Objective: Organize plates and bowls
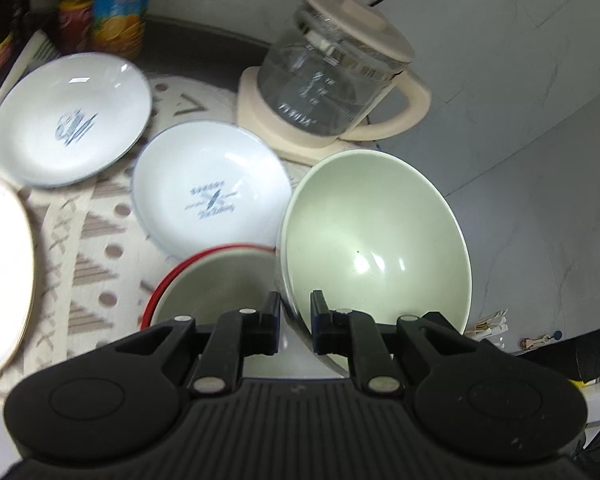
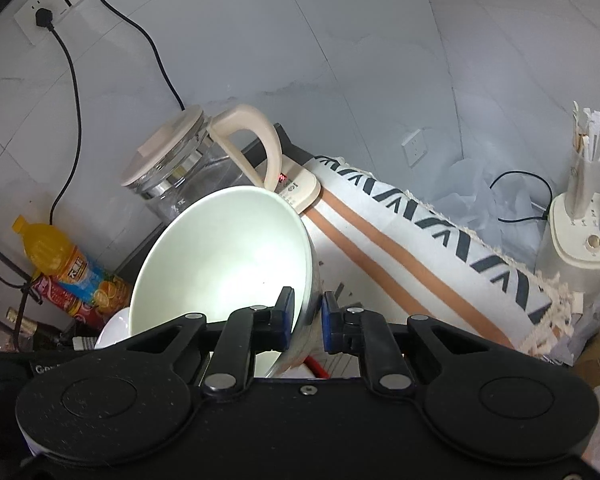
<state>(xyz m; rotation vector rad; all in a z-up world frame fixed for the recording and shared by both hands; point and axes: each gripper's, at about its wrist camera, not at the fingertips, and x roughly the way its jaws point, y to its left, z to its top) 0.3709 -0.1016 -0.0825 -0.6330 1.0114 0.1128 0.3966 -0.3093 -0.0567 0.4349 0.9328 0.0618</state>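
Both tongs (image 1: pixel 295 312) (image 2: pixel 307 316) clamped on pale bowl rims (image 1: pixel 376 240) (image 2: pixel 223 256); red-rimmed bowl (image 1: pixel 207 280), three plates (image 1: pixel 209 196) unstacked on tabletop.

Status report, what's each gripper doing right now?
Left gripper shut on pale green bowl rim. Right gripper shut on bowl rim. Kettle close behind.

Glossy glazed bowl (image 1: pixel 376 236), clear glass kettle (image 1: pixel 324 80), woven cloth mat (image 2: pixel 416 248), perhaps matt plastic gripper (image 1: pixel 295 312)
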